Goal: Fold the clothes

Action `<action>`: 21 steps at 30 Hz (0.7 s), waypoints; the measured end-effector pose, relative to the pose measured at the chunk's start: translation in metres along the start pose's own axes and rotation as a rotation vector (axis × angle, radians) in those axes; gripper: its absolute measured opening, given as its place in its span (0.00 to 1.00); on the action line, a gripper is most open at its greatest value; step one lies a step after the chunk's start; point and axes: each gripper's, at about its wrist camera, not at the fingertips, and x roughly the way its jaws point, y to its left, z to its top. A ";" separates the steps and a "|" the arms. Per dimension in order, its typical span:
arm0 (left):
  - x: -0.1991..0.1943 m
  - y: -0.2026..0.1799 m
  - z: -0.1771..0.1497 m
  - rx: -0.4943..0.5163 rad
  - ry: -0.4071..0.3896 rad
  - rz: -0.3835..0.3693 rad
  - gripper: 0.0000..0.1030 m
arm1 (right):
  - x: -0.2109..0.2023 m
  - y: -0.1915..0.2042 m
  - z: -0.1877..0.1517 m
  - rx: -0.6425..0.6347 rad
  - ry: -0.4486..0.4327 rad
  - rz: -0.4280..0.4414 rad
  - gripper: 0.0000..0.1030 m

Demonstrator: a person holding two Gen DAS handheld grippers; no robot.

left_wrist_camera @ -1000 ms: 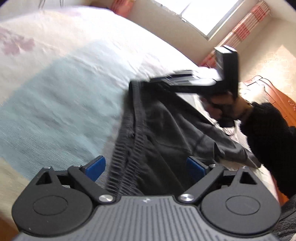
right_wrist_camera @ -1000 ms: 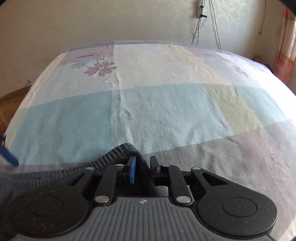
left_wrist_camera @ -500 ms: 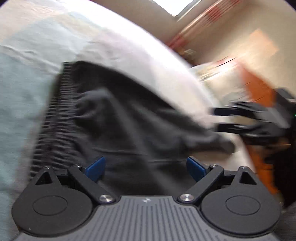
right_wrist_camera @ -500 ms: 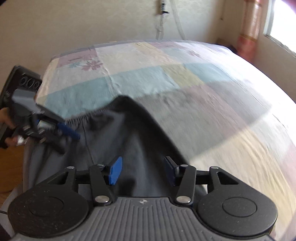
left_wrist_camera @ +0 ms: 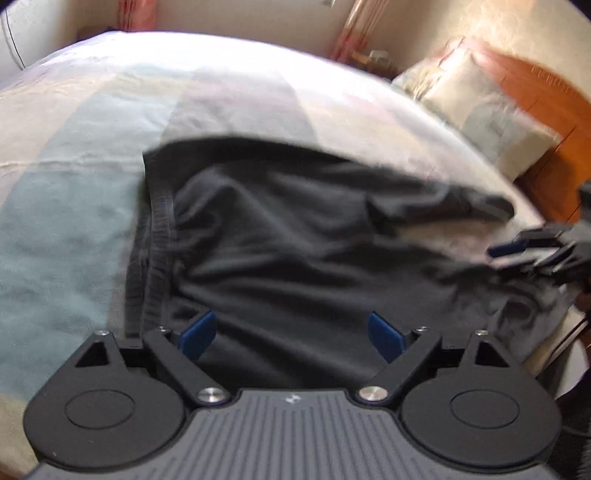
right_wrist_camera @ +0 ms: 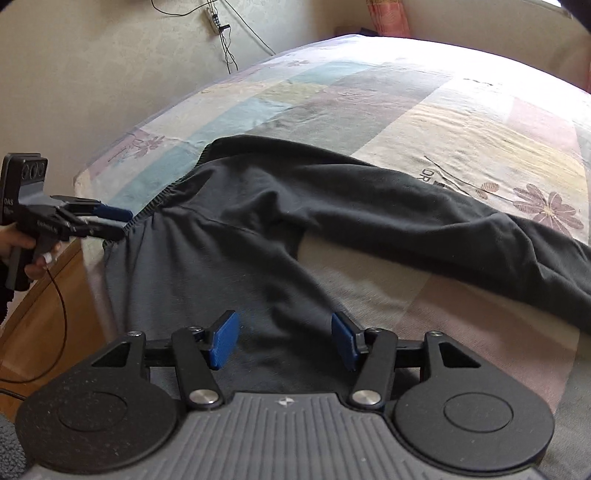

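Note:
Dark grey trousers [left_wrist_camera: 295,229] lie spread on the patchwork bed sheet [left_wrist_camera: 74,184], the ribbed waistband [left_wrist_camera: 155,240] at the left. My left gripper [left_wrist_camera: 291,332] hovers over the seat near the waistband, its jaws opening wide, its blue pads apart with only flat cloth below them. In the right wrist view the trousers [right_wrist_camera: 258,206] run from the waistband [right_wrist_camera: 173,188] to a leg [right_wrist_camera: 443,221] stretching right. My right gripper [right_wrist_camera: 283,339] is over the other leg, its jaws opening, nothing pinched. The left gripper [right_wrist_camera: 110,221] shows beside the waistband's edge, and the right gripper [left_wrist_camera: 517,254] appears blurred at the leg end.
A pillow [left_wrist_camera: 480,110] lies against the orange wooden headboard [left_wrist_camera: 554,122] at the far right. The bed sheet [right_wrist_camera: 406,110] extends beyond the trousers to a wall with hanging cables [right_wrist_camera: 218,22]. A wooden bed frame [right_wrist_camera: 48,314] and a person's hand [right_wrist_camera: 22,243] are at the left.
My right gripper has let go of the waistband, opened, and swung away toward the trouser legs. The left view has rolled and shifted, the waistband now at its left.

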 end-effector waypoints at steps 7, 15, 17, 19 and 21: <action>0.000 -0.007 -0.041 0.098 0.137 0.202 0.88 | -0.008 -0.003 -0.024 0.018 0.015 -0.044 0.76; 0.000 -0.033 -0.029 0.089 0.102 0.165 0.88 | -0.005 0.014 -0.054 -0.043 0.062 -0.148 0.80; 0.012 -0.045 -0.030 0.122 0.114 0.160 0.88 | -0.003 0.024 -0.061 -0.092 0.070 -0.194 0.82; 0.019 -0.054 -0.037 0.134 0.126 0.190 0.90 | 0.000 0.031 -0.069 -0.129 0.084 -0.246 0.82; 0.011 -0.053 -0.048 0.114 0.104 0.207 0.92 | -0.002 0.032 -0.076 -0.137 0.091 -0.265 0.83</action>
